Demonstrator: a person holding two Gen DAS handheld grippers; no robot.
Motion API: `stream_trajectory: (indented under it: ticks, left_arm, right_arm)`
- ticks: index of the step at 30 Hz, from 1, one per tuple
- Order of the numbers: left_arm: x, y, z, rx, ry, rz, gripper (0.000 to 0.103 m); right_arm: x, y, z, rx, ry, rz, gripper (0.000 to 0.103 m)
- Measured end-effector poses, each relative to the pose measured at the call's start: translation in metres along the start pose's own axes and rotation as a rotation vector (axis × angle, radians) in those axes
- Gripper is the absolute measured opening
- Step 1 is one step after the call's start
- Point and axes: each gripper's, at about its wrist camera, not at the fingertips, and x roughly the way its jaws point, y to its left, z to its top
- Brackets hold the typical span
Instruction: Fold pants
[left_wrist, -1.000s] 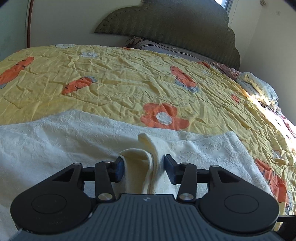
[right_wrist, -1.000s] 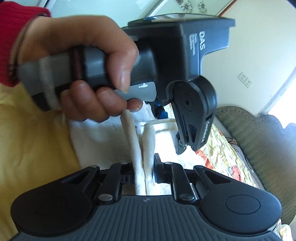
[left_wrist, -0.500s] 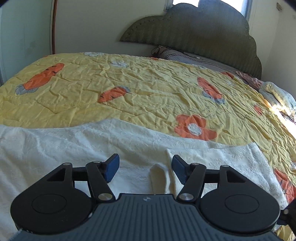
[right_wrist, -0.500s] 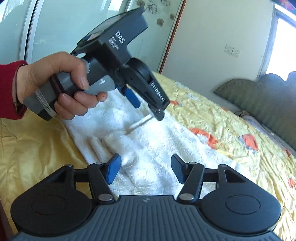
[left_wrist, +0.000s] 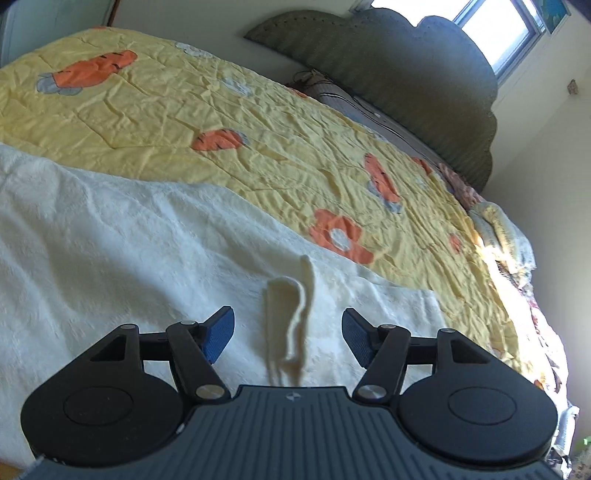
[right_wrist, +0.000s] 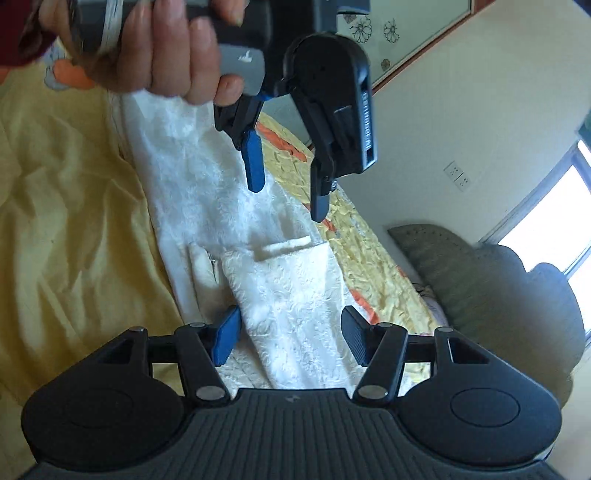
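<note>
White textured pants (right_wrist: 291, 295) lie stretched along a yellow quilt (left_wrist: 184, 122) on a bed, one end doubled back over the rest. A small cream flap of cloth (left_wrist: 291, 314) stands up at twelve o'clock from the left gripper (left_wrist: 288, 332), between its blue pads but touching neither; that gripper is released. The right gripper (right_wrist: 290, 332) is also released, hovering over the folded end with its pads clear of the cloth. In the right wrist view a hand (right_wrist: 155, 48) at eleven o'clock holds the left gripper's handle above the pants. Its raised lettering is too blurred to read. The quilt carries orange carrot and flower prints. A green scalloped headboard (left_wrist: 406, 81) and one window (left_wrist: 495, 33) sit at one o'clock.
</note>
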Motion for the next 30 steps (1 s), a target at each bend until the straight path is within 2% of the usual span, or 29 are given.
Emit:
stream_trajectory:
  ticks: [1, 2, 3, 4, 5, 7, 10, 13, 14, 15, 16, 17, 18, 20, 24, 26, 30]
  left_arm:
    - [0.0, -0.003, -0.002, -0.005, 0.022, -0.032, 0.069]
    - [0.001, -0.004, -0.005, -0.017, 0.044, -0.058, 0.069]
    - [0.003, -0.005, -0.007, -0.032, 0.066, -0.082, 0.069]
    - [0.006, -0.005, -0.008, -0.047, 0.091, -0.109, 0.069]
    - [0.011, -0.004, -0.01, -0.065, 0.117, -0.131, 0.069]
    - [0.02, -0.001, -0.014, -0.113, 0.168, -0.166, 0.069]
    - [0.034, 0.004, -0.017, -0.186, 0.226, -0.228, 0.07]
    - [0.049, 0.008, -0.016, -0.256, 0.233, -0.259, 0.07]
    - [0.054, 0.008, -0.013, -0.27, 0.221, -0.258, 0.066]
    - [0.058, 0.008, -0.012, -0.276, 0.205, -0.252, 0.049]
    - [0.062, 0.008, -0.01, -0.274, 0.195, -0.245, 0.037]
    - [0.065, 0.007, -0.008, -0.273, 0.195, -0.231, 0.014]
    - [0.066, 0.005, -0.007, -0.26, 0.183, -0.21, 0.003]
    - [0.058, 0.002, -0.008, -0.218, 0.13, -0.193, 0.002]
    - [0.025, -0.011, -0.012, -0.065, 0.01, -0.118, 0.002]
    - [0.022, -0.012, -0.016, -0.015, 0.006, -0.073, 0.002]
    - [0.043, 0.005, -0.026, -0.043, 0.077, -0.023, 0.002]
  right_arm:
    - [-0.002, 0.005, -0.001, -0.019, 0.009, -0.014, 0.043]
    - [-0.002, 0.008, -0.002, -0.025, 0.024, -0.014, 0.034]
    - [0.0, 0.009, -0.002, -0.013, 0.035, 0.01, 0.022]
    - [0.003, 0.009, -0.002, -0.003, 0.037, 0.025, 0.013]
    - [0.003, 0.009, -0.001, 0.004, 0.034, 0.038, 0.01]
    - [0.003, 0.002, -0.001, 0.058, 0.018, 0.047, 0.009]
    - [-0.002, -0.027, -0.005, 0.24, -0.023, 0.07, 0.007]
    - [-0.009, -0.056, -0.014, 0.403, -0.056, 0.112, 0.006]
    - [-0.011, -0.062, -0.017, 0.441, -0.067, 0.135, 0.006]
    - [-0.012, -0.066, -0.018, 0.465, -0.072, 0.153, 0.006]
    - [-0.013, -0.067, -0.018, 0.477, -0.076, 0.168, 0.007]
    - [-0.013, -0.066, -0.017, 0.475, -0.079, 0.183, 0.007]
    - [-0.01, -0.062, -0.015, 0.462, -0.079, 0.19, 0.007]
    - [-0.006, -0.052, -0.012, 0.434, -0.078, 0.204, 0.007]
    - [-0.002, -0.046, -0.008, 0.445, -0.092, 0.248, 0.006]
    - [0.007, -0.041, -0.008, 0.437, -0.04, 0.316, 0.007]
    - [0.007, -0.041, -0.014, 0.394, -0.004, 0.338, 0.008]
